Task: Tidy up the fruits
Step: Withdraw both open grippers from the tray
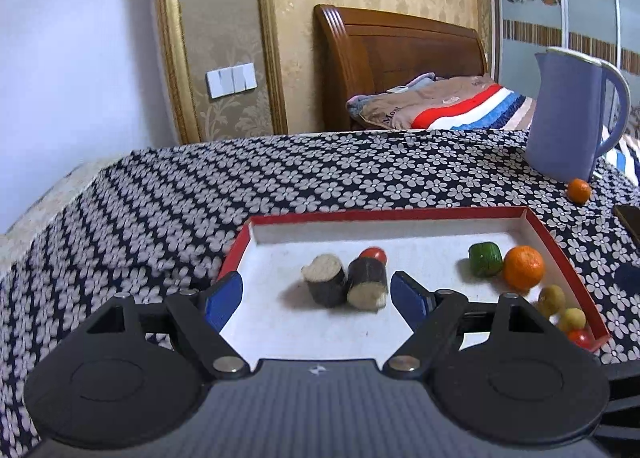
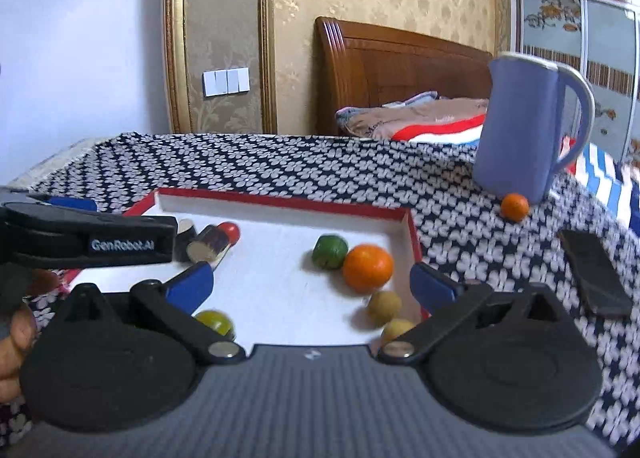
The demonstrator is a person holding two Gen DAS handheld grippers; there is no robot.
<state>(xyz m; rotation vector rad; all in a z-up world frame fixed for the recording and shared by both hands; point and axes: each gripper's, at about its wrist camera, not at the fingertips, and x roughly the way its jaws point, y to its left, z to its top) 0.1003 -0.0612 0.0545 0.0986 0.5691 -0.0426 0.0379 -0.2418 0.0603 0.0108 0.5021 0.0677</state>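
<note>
two blue-padded grippers hang with jaws spread over a shallow red-rimmed white tray [image 1: 560, 242] on a table draped in dark cloth printed with pale flowers [image 1: 280, 178]. nothing sits between the fingers of the left gripper [image 1: 318, 294]; just beyond its tips lie two short dark-skinned sugarcane pieces with pale cut ends [image 1: 344, 284], touching each other, and a small red tomato-like fruit [image 1: 374, 254] tucked behind them. the right gripper [image 2: 312, 282] stands wider yet and also empty, with a large orange mandarin [image 2: 368, 267] and a round green fruit [image 2: 329, 251] side by side ahead of it, two small tan fruits [image 2: 384, 307] strung toward the near rim, and a yellow-green fruit [image 2: 216, 320] partly hidden under its left finger. motion blur softens the tan fruits, so what they are is best left as a guess.

outside the tray, a small orange mandarin [image 2: 515, 207] rests against the foot of a tall lilac-blue plastic jug with a handle [image 2: 520, 130]; it looks like the one fruit yet to be gathered. a flat black object [image 2: 594, 278] lies on the cloth to the right.

risks from here: a reach for the stray mandarin could knock the jug, which stands near the table's far edge. the round fruits roll freely, so a nudge from an open finger could scatter them. the light tray could also slide on the cloth if a finger catches its rim. with both grippers crowding one tray, they could collide.
</note>
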